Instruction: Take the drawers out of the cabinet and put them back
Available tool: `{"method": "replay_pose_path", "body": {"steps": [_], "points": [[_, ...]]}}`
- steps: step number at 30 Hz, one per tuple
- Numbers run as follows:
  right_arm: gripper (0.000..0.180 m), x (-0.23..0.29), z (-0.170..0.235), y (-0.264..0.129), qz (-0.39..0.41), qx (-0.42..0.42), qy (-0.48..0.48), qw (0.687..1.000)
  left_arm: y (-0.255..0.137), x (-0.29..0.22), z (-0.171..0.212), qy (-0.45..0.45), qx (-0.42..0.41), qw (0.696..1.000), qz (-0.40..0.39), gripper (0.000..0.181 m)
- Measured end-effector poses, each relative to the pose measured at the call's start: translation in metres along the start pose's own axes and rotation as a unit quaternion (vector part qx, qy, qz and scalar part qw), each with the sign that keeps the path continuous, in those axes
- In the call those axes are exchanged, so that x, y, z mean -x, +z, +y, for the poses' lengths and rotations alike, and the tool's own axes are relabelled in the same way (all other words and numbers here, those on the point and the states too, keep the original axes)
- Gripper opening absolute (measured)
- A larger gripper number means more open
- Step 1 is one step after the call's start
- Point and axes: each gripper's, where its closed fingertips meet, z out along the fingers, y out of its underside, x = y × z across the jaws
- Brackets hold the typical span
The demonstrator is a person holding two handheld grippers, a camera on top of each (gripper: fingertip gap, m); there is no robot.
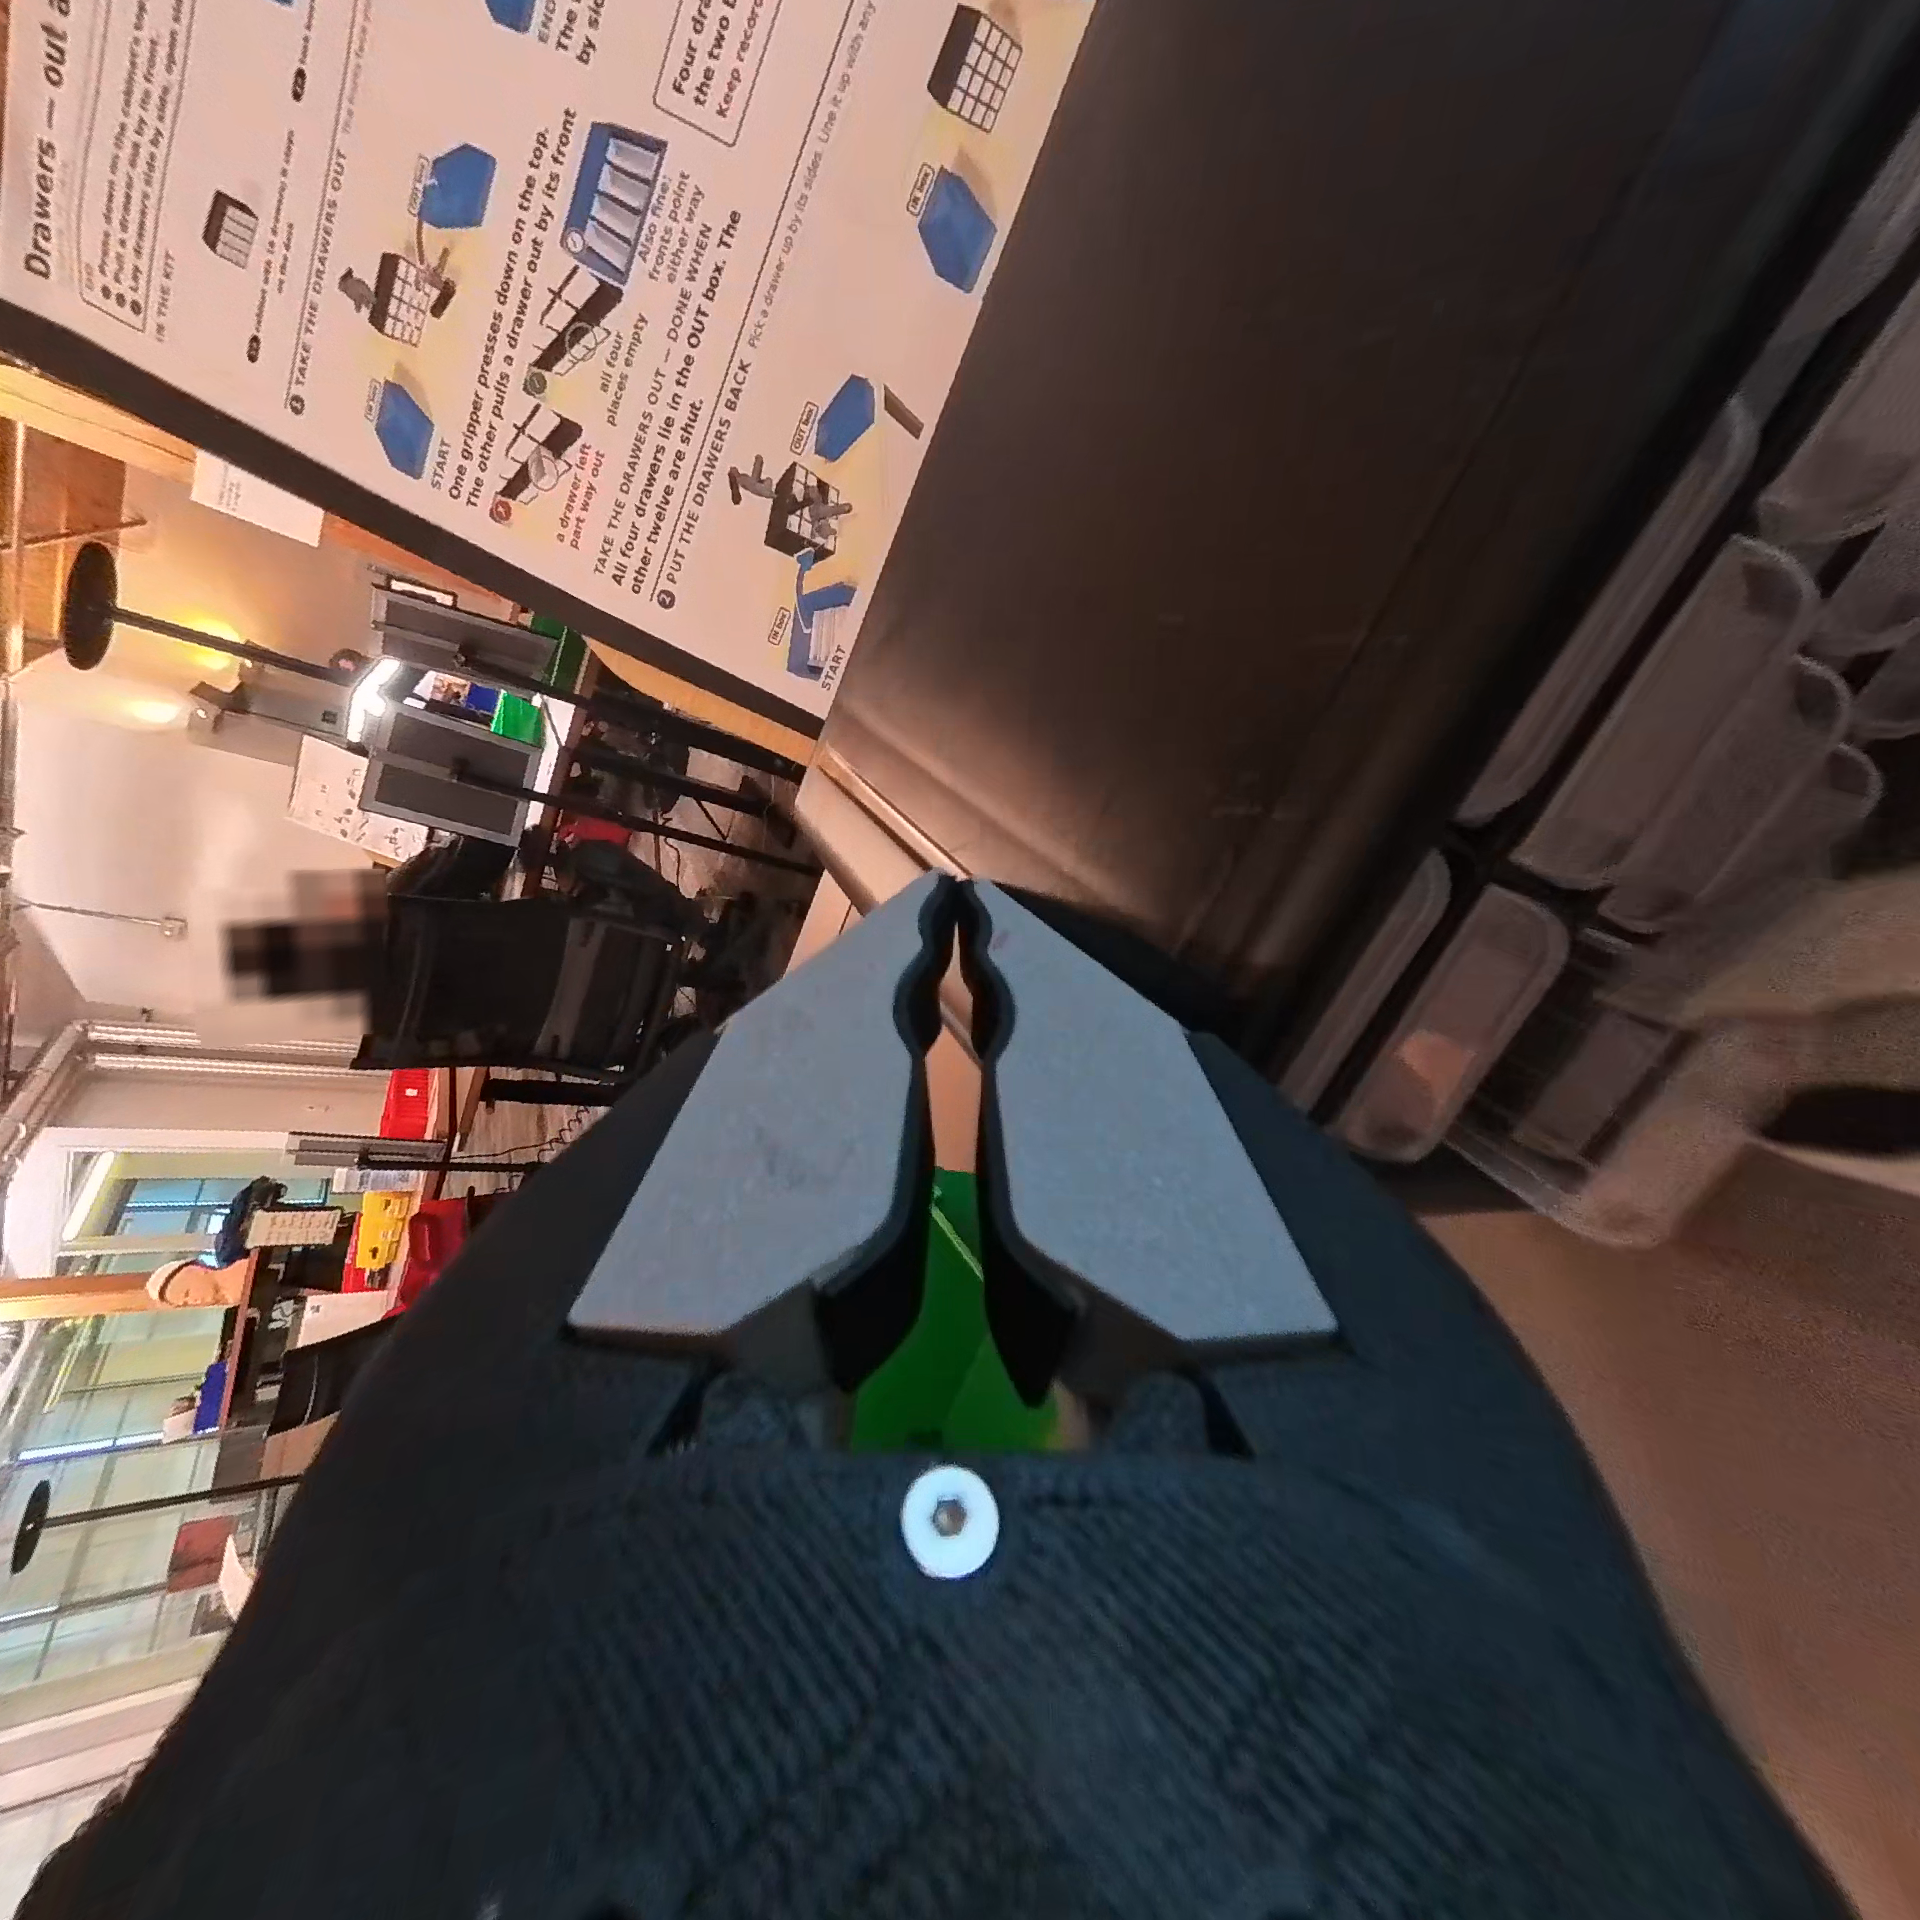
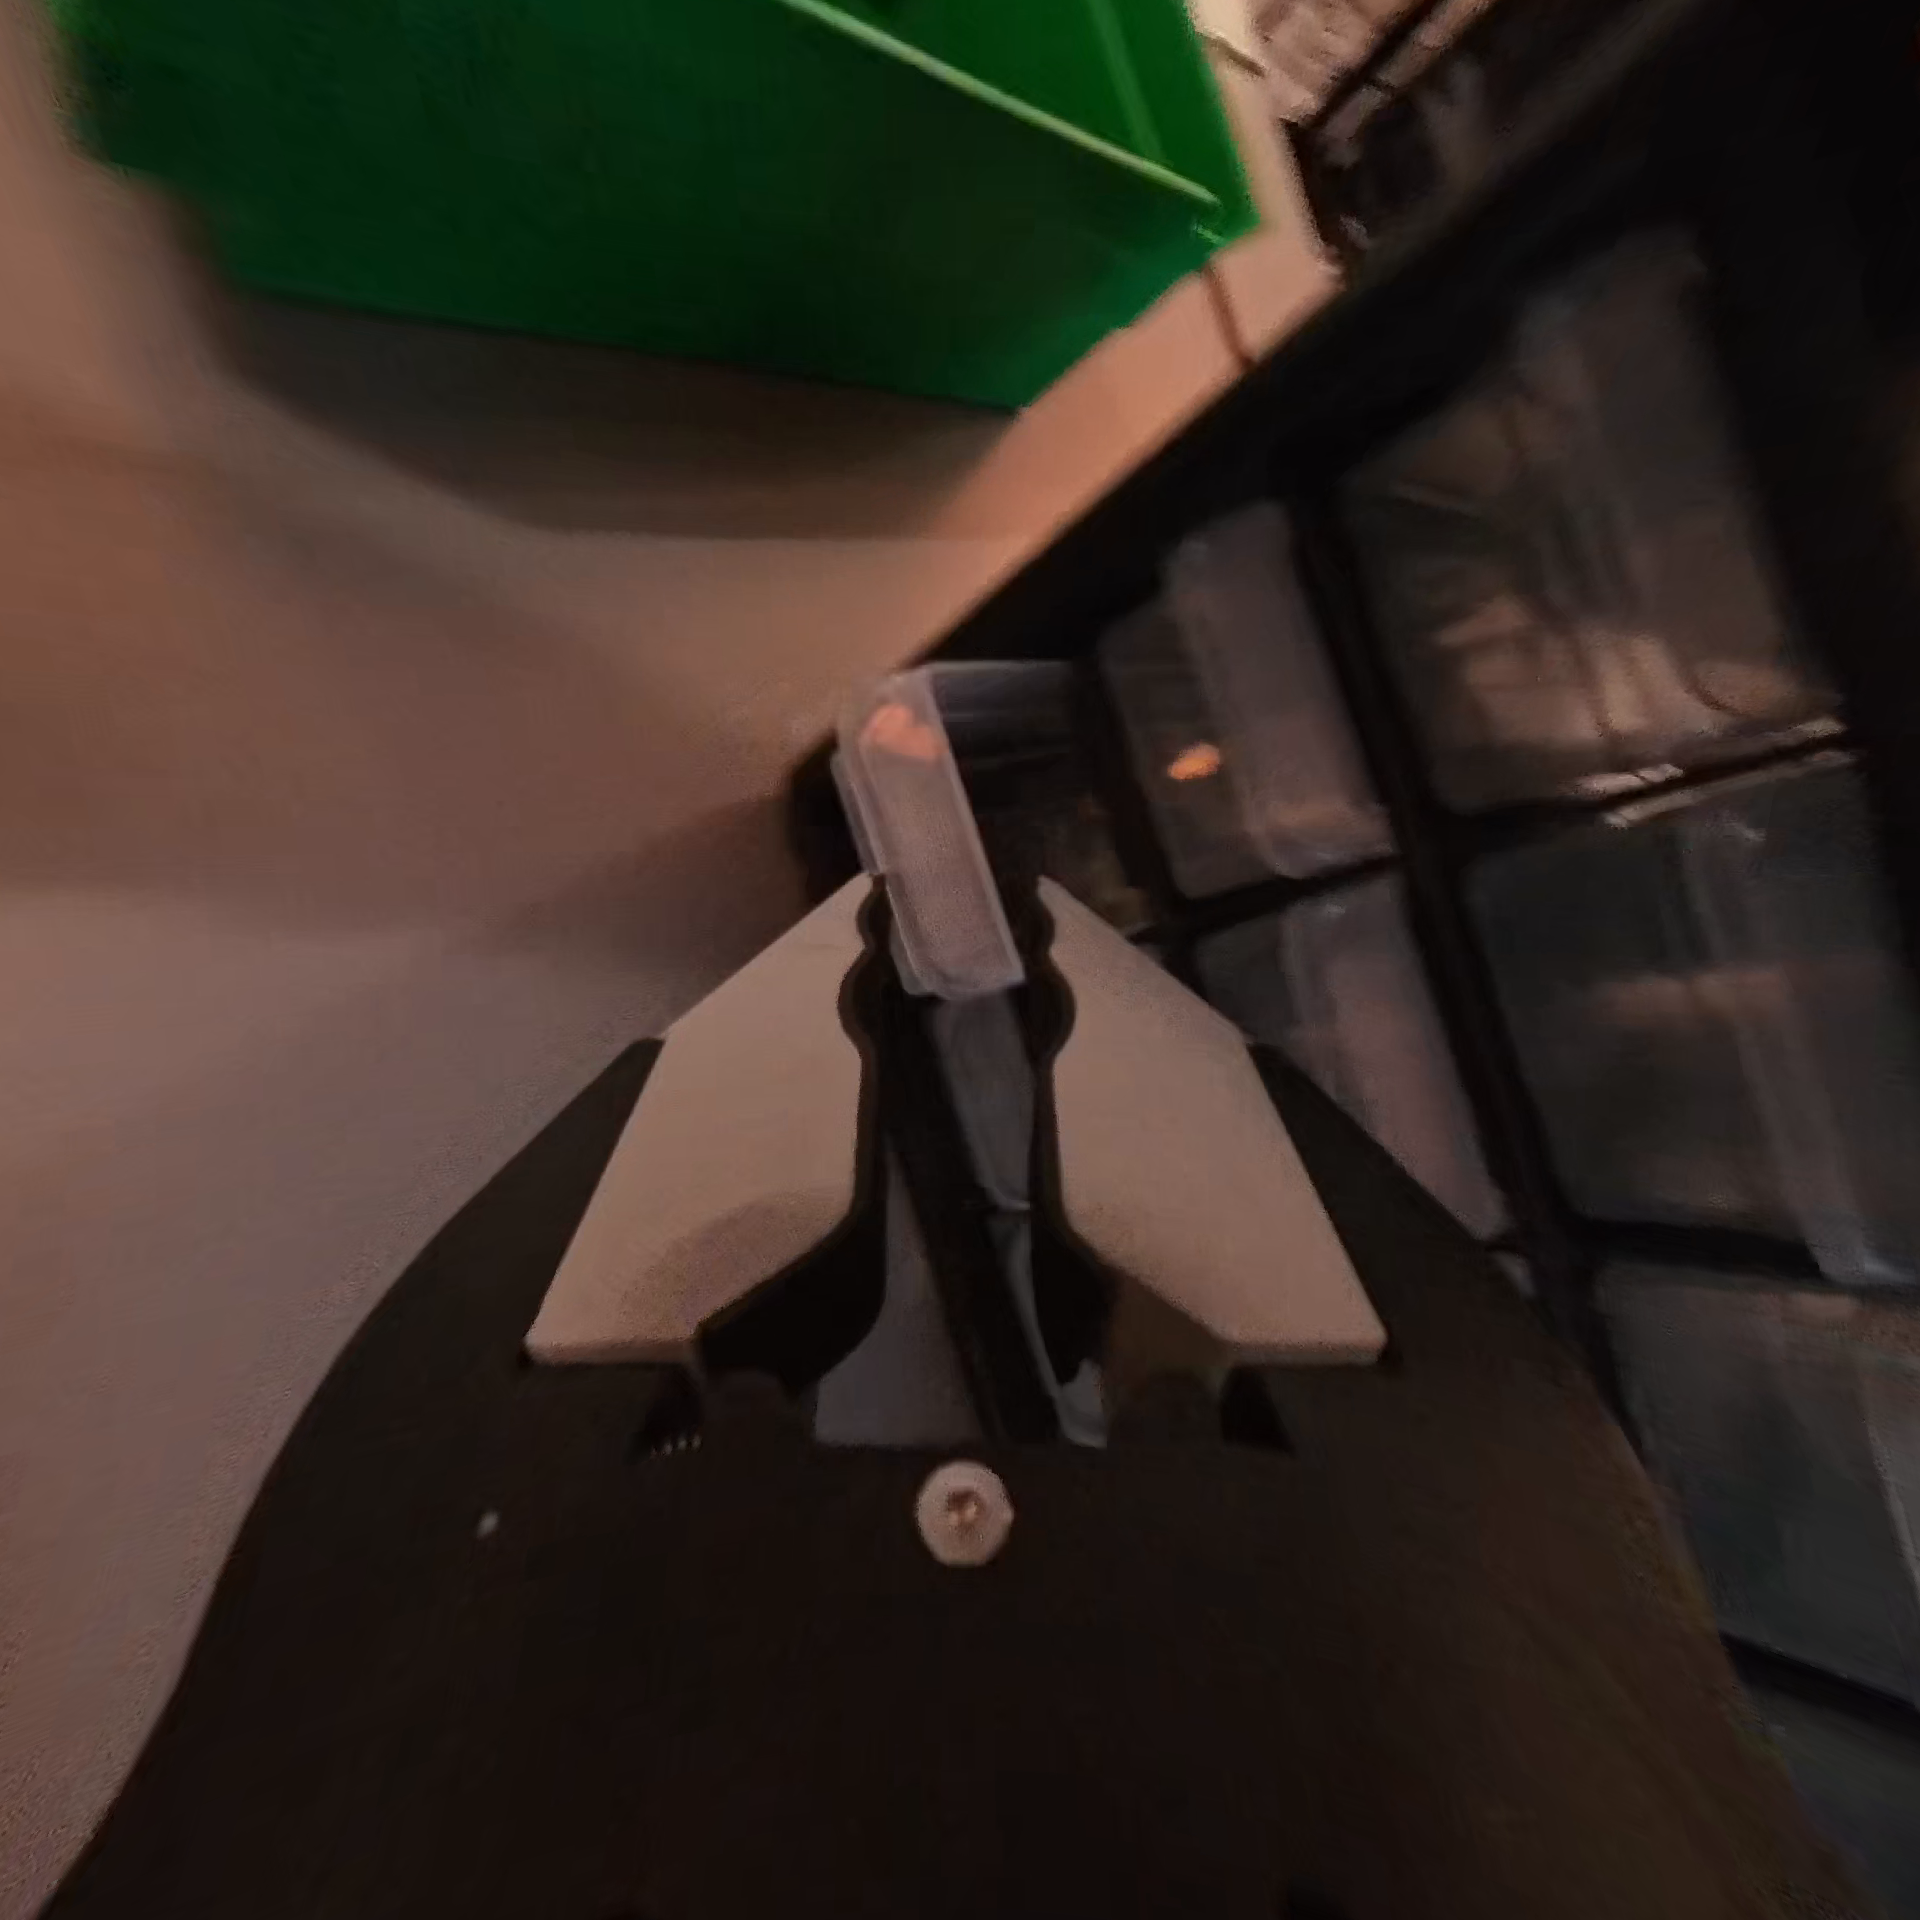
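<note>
The black cabinet [image 1: 1299,468] fills the right of the left wrist view, with its clear drawers [image 1: 1662,727] along its front. My left gripper [image 1: 954,896] is shut and empty, its tips over the edge of the cabinet's top; I cannot tell if they touch it. In the right wrist view, my right gripper [image 2: 951,914] is shut on the front handle of a clear drawer [image 2: 920,821] at a corner slot of the cabinet [image 2: 1558,675]. A small orange thing shows inside that drawer. The view is blurred, and the drawer's body is hidden behind its front.
A green bin [image 2: 675,156] stands on the wooden table [image 2: 364,779] beside the cabinet and shows between my left fingers [image 1: 935,1351]. A printed instruction sheet [image 1: 520,312] stands behind the cabinet. Desks, stands and a person are in the room beyond.
</note>
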Motion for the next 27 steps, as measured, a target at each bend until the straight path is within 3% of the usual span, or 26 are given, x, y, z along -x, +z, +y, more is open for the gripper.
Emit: {"method": "replay_pose_path", "body": {"steps": [6,13,18,20,24,26,27], "points": [[0.034,-0.014,0.001,-0.003,0.096,0.003,0.016,0.995,0.0,0.001,0.001,-0.006,0.006,1.0,-0.016,0.0],[0.024,-0.01,-0.001,0.006,0.065,-0.004,0.044,0.997,-0.001,0.0,0.001,-0.008,0.01,1.0,-0.009,0.0],[0.048,0.003,-0.013,-0.018,0.015,-0.096,0.09,0.991,0.0,0.001,0.001,-0.01,0.013,1.0,-0.009,0.0],[0.039,0.013,-0.022,-0.029,-0.028,-0.138,0.107,0.984,0.0,0.001,0.001,-0.01,0.015,1.0,-0.011,0.0],[0.0,0.049,-0.036,-0.04,-0.13,-0.173,0.077,0.973,0.0,0.001,0.001,-0.01,0.017,1.0,-0.015,0.0],[0.0,0.069,-0.041,-0.039,-0.196,-0.176,0.059,0.963,0.0,0.001,0.001,-0.01,0.019,1.0,-0.015,0.0],[0.0,0.063,-0.041,-0.032,-0.188,-0.17,0.067,0.965,0.0,0.001,0.001,-0.01,0.021,1.0,-0.014,0.0]]}}
